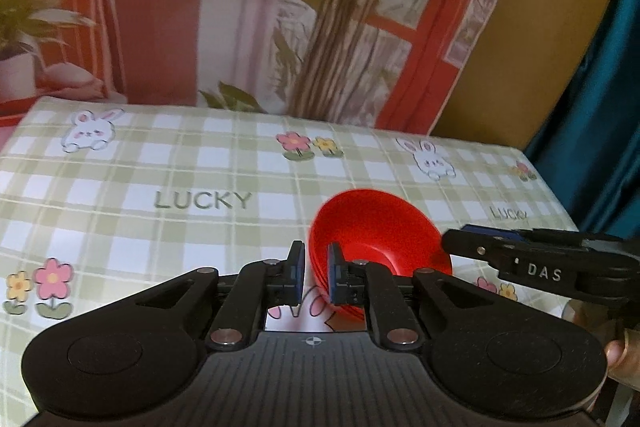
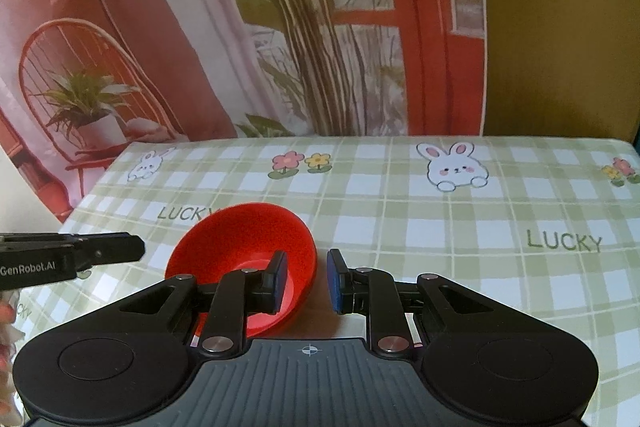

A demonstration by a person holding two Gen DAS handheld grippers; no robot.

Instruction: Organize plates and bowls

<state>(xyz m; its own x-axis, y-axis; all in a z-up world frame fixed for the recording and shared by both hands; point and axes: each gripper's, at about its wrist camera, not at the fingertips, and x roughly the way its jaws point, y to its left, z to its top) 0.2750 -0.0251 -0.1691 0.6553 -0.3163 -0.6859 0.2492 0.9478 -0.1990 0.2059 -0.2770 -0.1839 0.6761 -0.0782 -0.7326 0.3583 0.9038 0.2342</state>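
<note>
Grippers meet at the red bowl [image 1: 376, 231]. The left gripper [image 1: 317, 275] is clenched on the bowl's left rim. The right gripper [image 2: 306, 281] straddles the bowl's right rim, one finger inside; whether it squeezes I cannot tell. The checked tablecloth [image 2: 440, 227] lies beneath the tilted bowl, and a plant backdrop [image 2: 304, 27] hangs beyond it.

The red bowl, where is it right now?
The red bowl sits on the checked tablecloth, between the left gripper and right gripper.
</note>
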